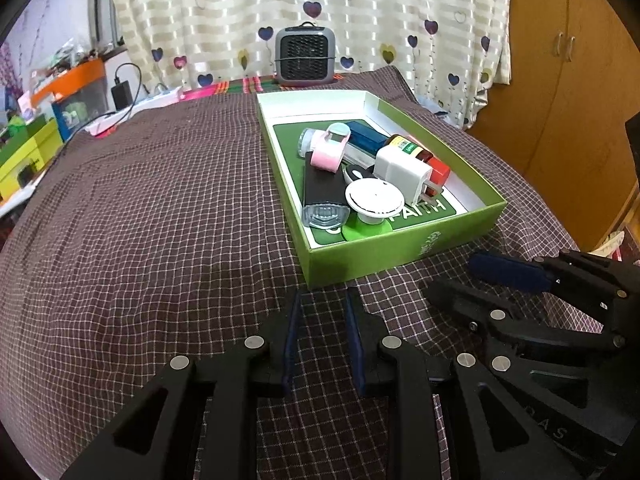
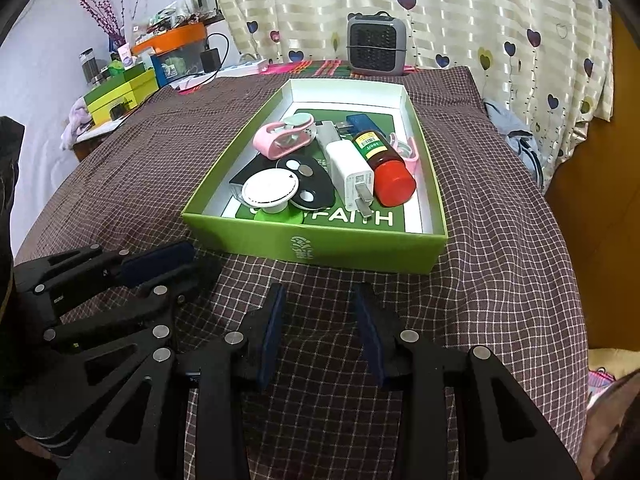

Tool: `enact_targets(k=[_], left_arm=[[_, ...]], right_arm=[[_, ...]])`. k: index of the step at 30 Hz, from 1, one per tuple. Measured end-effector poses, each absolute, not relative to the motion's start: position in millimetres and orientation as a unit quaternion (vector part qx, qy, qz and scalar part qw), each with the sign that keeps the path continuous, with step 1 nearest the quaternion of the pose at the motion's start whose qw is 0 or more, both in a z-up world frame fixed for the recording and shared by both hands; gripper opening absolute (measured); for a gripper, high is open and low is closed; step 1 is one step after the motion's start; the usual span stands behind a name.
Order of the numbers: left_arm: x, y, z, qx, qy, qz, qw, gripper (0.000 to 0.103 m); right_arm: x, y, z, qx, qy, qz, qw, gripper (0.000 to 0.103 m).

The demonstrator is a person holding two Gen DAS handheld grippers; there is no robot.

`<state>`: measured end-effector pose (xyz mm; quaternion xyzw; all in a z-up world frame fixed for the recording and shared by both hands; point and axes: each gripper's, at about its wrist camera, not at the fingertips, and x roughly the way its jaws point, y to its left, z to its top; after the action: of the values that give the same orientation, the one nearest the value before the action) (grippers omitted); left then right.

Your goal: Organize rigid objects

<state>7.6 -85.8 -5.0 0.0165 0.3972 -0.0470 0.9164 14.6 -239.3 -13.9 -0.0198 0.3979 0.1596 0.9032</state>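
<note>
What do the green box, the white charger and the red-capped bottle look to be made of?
Green box: likely matte cardboard, with thin folded walls and a white lining.
White charger: glossy hard plastic with metal prongs.
Red-capped bottle: dark brown body, glass or plastic, unclear; the cap looks like smooth plastic.

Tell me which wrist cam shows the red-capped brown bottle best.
Right wrist: the red-capped brown bottle lies nearly unobstructed, cap, body and label visible. Left wrist shows only slivers of it behind the white charger.
</note>
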Motion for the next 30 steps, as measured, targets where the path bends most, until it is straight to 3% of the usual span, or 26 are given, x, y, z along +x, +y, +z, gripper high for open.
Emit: enact_targets(k=[30], left_arm=[[8.5, -83.7, -5.1, 0.009, 0.397, -0.045, 0.917, 0.022]], right_arm=[[12.4, -237.0, -15.2, -0.025, 0.394, 0.157, 0.905, 0.038]])
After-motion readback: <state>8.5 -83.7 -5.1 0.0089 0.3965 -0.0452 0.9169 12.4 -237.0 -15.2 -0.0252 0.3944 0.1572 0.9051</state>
